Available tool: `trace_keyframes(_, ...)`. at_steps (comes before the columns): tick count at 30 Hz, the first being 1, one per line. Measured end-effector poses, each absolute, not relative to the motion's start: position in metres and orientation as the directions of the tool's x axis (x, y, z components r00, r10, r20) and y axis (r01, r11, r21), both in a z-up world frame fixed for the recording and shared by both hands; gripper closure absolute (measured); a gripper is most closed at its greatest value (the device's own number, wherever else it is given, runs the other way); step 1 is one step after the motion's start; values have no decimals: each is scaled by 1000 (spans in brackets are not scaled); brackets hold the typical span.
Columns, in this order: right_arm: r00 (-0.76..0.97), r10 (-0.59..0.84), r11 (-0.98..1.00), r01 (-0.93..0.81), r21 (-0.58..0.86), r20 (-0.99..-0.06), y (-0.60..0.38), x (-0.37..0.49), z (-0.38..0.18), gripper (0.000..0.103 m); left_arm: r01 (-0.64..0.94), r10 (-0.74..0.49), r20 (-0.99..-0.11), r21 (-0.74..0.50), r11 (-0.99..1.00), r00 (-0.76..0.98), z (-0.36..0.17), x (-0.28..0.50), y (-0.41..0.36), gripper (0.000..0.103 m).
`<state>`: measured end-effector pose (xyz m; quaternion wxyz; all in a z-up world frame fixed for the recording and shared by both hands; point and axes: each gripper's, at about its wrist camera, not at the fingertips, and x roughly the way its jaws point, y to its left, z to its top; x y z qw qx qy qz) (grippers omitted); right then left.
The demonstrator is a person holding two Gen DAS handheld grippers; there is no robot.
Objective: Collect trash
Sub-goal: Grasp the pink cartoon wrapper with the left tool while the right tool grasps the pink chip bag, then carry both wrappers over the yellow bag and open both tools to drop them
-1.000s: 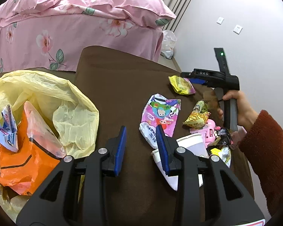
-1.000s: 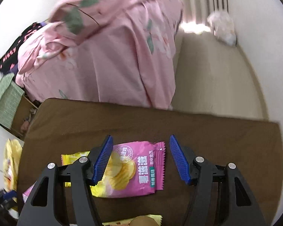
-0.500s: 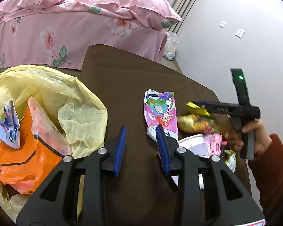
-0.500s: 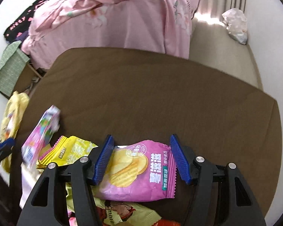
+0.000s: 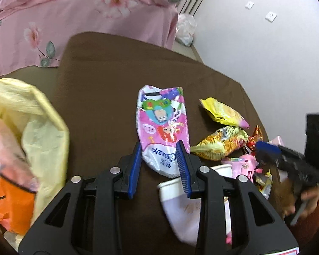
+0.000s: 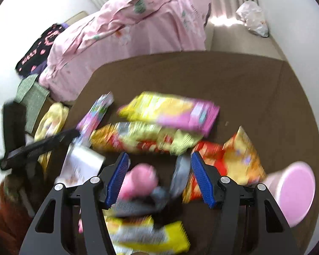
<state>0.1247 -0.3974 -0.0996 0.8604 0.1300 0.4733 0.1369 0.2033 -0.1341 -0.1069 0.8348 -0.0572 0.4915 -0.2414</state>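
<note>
Several snack wrappers lie scattered on the brown counter (image 5: 108,89). Nearest the left tongs (image 5: 159,165) is a pink cartoon-printed wrapper (image 5: 163,125), flat on the cloth, its white lower end lying between the blue pads, which stand part-way spread and do not press on it. Just right of it lie a yellow-and-pink chip bag (image 5: 223,112) and a crumpled yellow-orange noodle packet (image 5: 221,144), with a white paper cup (image 5: 180,201) tipped on its side under the right finger. At the left edge sits a yellow trash bag (image 5: 38,127), mouth gaping, with an orange plastic bag (image 5: 10,201) inside.

From the right wrist the view is smeared. The right tongs (image 6: 159,178) are spread wide and hold nothing; beneath them are a pink lump, perhaps a toy (image 6: 140,180), and a grey wrapper (image 6: 180,176). A red-and-yellow packet (image 6: 236,161) lies just right, and a pink-lidded cup (image 6: 295,191) beyond. A pink floral bed (image 5: 74,21) stands behind the counter.
</note>
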Motion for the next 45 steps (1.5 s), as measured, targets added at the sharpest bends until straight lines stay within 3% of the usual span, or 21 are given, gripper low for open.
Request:
trace_keyframes(3, 593, 299, 954, -196, 225, -748, -388, 108, -78, 45, 360, -444, -800, -308, 881, 402, -109, 205, -144, 91)
trace_keyframes(9, 653, 141, 953, -292, -75, -744, -376, 139, -68, 45, 340, -448, -772, -315, 886, 451, -102, 202, -130, 95)
trace_keyframes(15, 535, 73, 913, -375, -160, -842, -364, 193, -114, 50, 300, -458, -746, -350, 887, 483, -94, 196, -102, 95)
trace_keyframes(19, 541, 109, 938, -334, -95, -834, -368, 210, -118, 57, 290, -466, -739, -366, 884, 487, -95, 192, -91, 95)
trace_keyframes(21, 554, 141, 950, -309, -45, -821, -372, 210, -112, 74, 291, -466, -736, -365, 884, 491, -94, 190, -91, 95)
trace_keyframes(24, 568, 186, 956, -293, 14, -802, -374, 199, -99, 82, 296, -471, -727, -368, 881, 499, -92, 188, -90, 95)
trace_keyframes(34, 586, 124, 979, -205, 2, -801, -367, 110, -60, 81, 346, -524, -666, -394, 851, 531, -64, 167, -89, 95)
trace_keyframes(35, 585, 148, 977, -212, 26, -797, -369, 101, -58, 79, 353, -532, -659, -398, 847, 531, -61, 165, -88, 95)
trace_keyframes(38, 589, 202, 970, -229, 78, -783, -372, 76, -53, 62, 366, -555, -639, -417, 832, 532, -54, 157, -88, 95)
trace_keyframes(45, 611, 213, 961, -272, 51, -763, -367, 54, -54, 61, 384, -569, -603, -420, 822, 560, -35, 142, -82, 95)
